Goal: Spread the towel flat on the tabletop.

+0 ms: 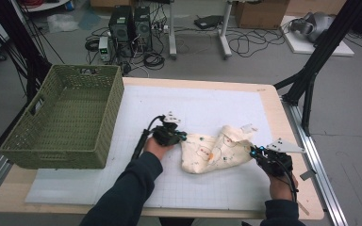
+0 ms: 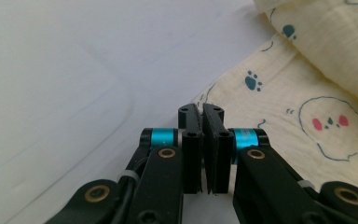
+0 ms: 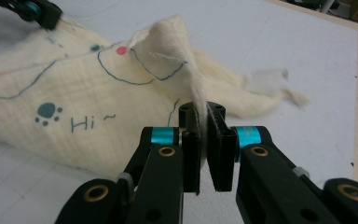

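Two dark sleeves come in from the bottom of the high view, each hand gripping a pair of black tongs at either end of a cream cloth (image 1: 215, 151). That cloth is soft, crinkled muslin, printed with dark blue outlines of round animal faces with red cheeks, small paw prints and the word "Hi"; a pale label sticks out from its far right corner. It lies bunched and partly folded over itself on the white gridded mat (image 1: 202, 106) that covers the wooden table (image 1: 283, 117), right of the middle and well apart from the green woven basket (image 1: 66, 117) standing on the table's left end. The left tongs (image 1: 183, 137) sit at the cloth's left edge; in the left gripper view (image 2: 202, 111) their jaws stand pressed together with the tips right at the hem where cloth meets mat, and whether any fabric is pinched between them cannot be told, since the cloth spreads out just beyond and to the right of the tips. The right tongs (image 1: 253, 152) are at the cloth's right end; in the right gripper view (image 3: 202, 111) their jaws are clamped on a thin raised fold of the muslin, which rises from between the pads into a peaked corner while the rest of the cloth slopes away to the left toward the other tongs.
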`<state>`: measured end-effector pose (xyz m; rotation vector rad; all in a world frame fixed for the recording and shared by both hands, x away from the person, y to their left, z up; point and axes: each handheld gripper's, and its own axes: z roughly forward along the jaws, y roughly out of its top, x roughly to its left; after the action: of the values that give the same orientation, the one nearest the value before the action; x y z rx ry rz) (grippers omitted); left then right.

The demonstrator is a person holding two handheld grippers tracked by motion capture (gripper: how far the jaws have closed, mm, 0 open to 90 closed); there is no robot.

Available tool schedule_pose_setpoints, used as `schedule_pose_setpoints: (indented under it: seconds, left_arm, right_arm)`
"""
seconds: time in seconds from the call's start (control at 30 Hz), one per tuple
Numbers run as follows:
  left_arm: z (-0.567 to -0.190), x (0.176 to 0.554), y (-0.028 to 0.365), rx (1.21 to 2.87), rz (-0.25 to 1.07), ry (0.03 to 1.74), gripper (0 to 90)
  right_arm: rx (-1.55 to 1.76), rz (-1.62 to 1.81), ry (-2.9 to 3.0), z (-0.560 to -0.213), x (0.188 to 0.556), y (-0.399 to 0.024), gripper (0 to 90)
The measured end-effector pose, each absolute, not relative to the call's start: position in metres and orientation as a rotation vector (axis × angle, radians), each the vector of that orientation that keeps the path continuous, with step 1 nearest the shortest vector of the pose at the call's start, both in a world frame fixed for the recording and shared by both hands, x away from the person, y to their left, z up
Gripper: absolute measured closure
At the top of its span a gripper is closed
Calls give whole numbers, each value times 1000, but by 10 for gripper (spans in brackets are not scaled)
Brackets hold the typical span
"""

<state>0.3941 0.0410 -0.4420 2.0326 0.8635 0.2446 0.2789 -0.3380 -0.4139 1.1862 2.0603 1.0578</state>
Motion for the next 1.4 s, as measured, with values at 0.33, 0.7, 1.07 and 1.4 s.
schedule_pose_setpoints:
  seconds: [0.33,0.7,1.07,1.4]
  left_arm:
    - [-433,362,127,1953,408,970,861]
    - [-442,318,150,1913,412,927,859]
    - [-440,312,149,1887,414,892,858]
    - [-441,304,150,1897,359,873,859]
  right_arm:
    - [1162,1017,2114,-417,284,-327,857]
    - [1145,766,2170,-426,284,-319,746]
    - [1083,972,2081,-410,294,-297,458]
    - [1198,952,2229,-447,338,-264,662]
